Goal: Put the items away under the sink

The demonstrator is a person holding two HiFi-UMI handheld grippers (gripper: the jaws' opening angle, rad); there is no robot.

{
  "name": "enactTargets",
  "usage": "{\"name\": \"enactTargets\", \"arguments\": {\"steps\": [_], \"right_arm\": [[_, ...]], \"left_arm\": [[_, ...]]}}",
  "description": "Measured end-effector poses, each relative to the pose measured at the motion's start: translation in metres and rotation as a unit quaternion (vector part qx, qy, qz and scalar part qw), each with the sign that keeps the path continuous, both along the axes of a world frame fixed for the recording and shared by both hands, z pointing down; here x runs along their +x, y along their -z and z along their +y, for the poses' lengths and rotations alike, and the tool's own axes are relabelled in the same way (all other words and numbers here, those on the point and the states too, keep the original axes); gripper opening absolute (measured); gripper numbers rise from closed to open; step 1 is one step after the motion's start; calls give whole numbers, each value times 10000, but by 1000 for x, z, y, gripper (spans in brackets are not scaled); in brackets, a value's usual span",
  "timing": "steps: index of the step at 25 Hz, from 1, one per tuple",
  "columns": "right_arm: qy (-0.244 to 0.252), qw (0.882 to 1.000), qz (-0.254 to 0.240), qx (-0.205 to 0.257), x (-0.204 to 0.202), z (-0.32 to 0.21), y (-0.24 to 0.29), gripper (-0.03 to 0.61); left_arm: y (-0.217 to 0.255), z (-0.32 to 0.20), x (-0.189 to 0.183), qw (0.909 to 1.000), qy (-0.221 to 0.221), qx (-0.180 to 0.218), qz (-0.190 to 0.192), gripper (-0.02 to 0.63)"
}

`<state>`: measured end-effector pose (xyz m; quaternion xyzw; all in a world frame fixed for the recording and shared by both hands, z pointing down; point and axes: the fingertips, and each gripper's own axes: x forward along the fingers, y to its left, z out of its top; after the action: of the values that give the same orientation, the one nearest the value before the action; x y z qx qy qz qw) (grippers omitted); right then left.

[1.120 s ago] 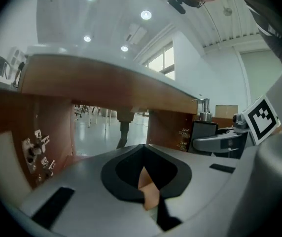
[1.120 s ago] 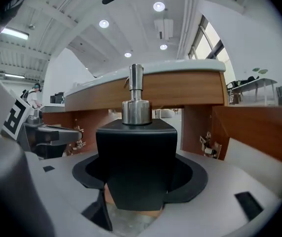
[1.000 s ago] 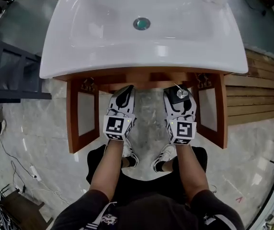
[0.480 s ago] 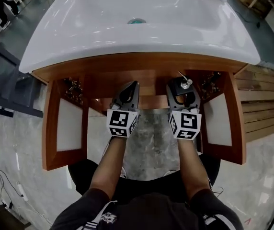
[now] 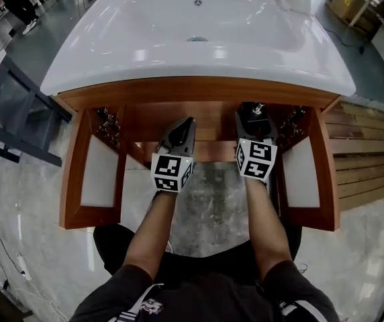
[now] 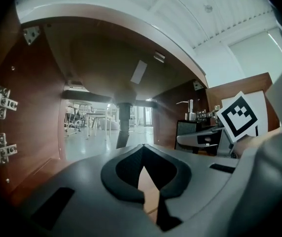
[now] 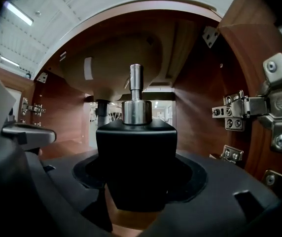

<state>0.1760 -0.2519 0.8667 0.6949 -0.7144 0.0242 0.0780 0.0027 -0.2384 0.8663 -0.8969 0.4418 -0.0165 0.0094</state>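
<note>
- My right gripper (image 7: 136,181) pinches the black soap dispenser (image 7: 136,142) upright, pump uppermost, inside the cabinet (image 7: 200,107) mouth near its right wall, with the cabinet floor directly beneath.
- My left gripper (image 6: 142,157), pressed together and empty, sits toward the cabinet's middle.

A glossy white sink basin (image 5: 199,45) tops a reddish-brown wooden cabinet (image 5: 199,91). The square black pump bottle (image 7: 136,147) has a silver top. The grey left tongs (image 5: 180,127) and grey right tongs (image 5: 254,116) carry black-and-white marker cubes. The stone floor (image 5: 212,200) is mottled grey.

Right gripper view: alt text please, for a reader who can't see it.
The right gripper clamps a black pump dispenser with a silver top, inside the wooden cabinet beneath the sink basin. Door hinges show at right.
</note>
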Motion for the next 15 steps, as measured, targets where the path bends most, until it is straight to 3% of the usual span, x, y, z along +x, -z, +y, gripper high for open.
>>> {"name": "enactTargets", "arguments": {"steps": [15], "right_arm": [[-263,9994,166,-165,4,-10,-5,324]], "left_arm": [[11,-1,11,9998,-142,66,-89,-2]]}}
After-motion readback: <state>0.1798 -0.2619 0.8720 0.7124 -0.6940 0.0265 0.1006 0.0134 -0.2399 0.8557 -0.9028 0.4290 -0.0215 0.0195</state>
